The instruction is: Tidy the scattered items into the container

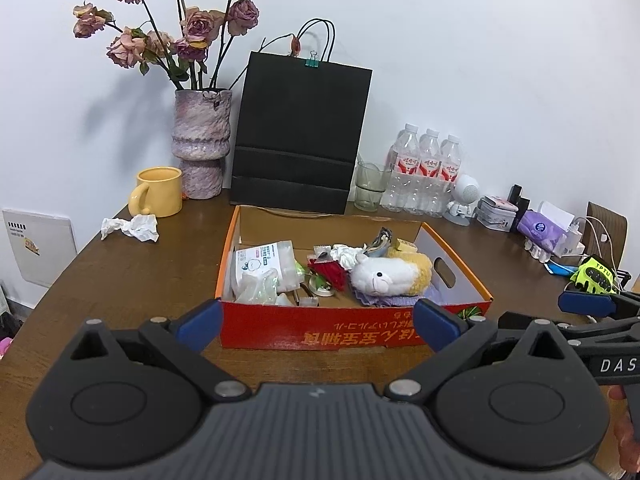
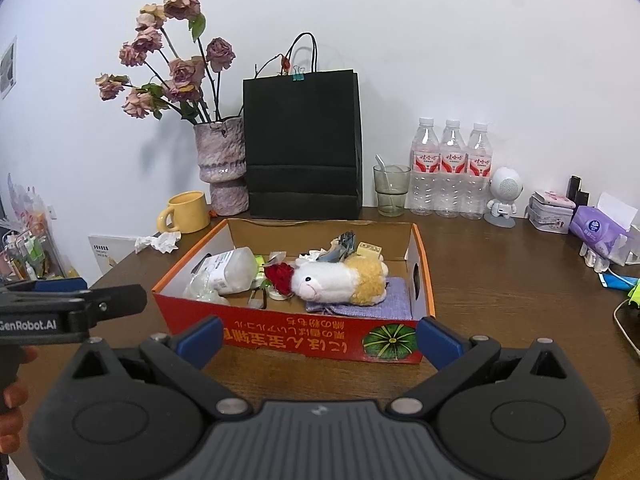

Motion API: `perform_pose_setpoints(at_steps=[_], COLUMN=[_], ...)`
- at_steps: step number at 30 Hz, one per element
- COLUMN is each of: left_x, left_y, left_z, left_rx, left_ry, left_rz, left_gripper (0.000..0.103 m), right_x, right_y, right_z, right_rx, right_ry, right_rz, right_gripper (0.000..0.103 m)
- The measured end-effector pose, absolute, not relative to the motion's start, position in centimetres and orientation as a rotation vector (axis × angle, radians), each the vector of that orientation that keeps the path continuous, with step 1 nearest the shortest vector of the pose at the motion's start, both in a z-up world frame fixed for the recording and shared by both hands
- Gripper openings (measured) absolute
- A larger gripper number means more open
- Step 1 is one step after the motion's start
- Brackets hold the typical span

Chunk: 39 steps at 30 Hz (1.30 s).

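White wall and a dark wooden table (image 1: 120, 280) fill the left wrist view, where the left gripper (image 1: 318, 326) hovers with its blue-padded fingers spread wide and nothing between them, just short of the red cardboard box (image 1: 320, 330). Inside the box lie a plush sheep (image 1: 390, 276), a plastic packet (image 1: 266, 266), a red fabric flower (image 1: 330, 272) and smaller odds and ends. A crumpled tissue (image 1: 130, 227) rests on the table left of the box, beside a yellow mug (image 1: 158, 191). Behind stand a vase of dried roses (image 1: 202, 144), a black paper bag (image 1: 298, 136) and three water bottles (image 1: 428, 172). At right, the right gripper (image 1: 592, 304) enters frame; whether it is released or clenched cannot be told from here.

From the right wrist view, the same table (image 2: 500, 280) stretches to the wall, and the right gripper (image 2: 318, 338) shows its fingers parted and holding nothing, just before the box (image 2: 280, 332). The plush sheep (image 2: 340, 280) lies on a purple cloth (image 2: 376, 306) at the box's right end. The tissue (image 2: 158, 242) sits outside the box near the mug (image 2: 186, 212). A purple tissue pack (image 2: 596, 232) lies at far right.
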State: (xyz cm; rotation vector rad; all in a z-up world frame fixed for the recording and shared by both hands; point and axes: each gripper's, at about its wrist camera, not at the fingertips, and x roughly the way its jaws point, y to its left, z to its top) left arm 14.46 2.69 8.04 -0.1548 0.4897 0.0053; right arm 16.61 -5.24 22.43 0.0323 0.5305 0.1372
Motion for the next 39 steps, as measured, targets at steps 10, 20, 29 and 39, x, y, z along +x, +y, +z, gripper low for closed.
perform_pose_setpoints(at_steps=[10,20,29,39], left_x=[13.7,13.5,13.8,13.9], left_y=[2.4,2.1,1.9,2.1], left_z=[7.7,7.3,6.7,6.6], left_rx=[-0.131,-0.121,-0.114,-0.113], left_ry=[0.498,0.508,0.525,0.528], left_rz=[0.009,0.01,0.005,0.006], left_gripper=[0.103,0.103,0.103,0.103], right_x=[16.5,17.0,17.3,17.4], right_y=[-5.0,-5.4,-5.2,-4.9], right_z=[21.9,21.3,20.9,20.8], right_rx=[0.016,0.013,0.007,-0.005], right_ry=[0.54,0.585,0.6,0.602], right_rz=[0.12,0.116,0.119,0.122], right_gripper=[0.103,0.103,0.103,0.103])
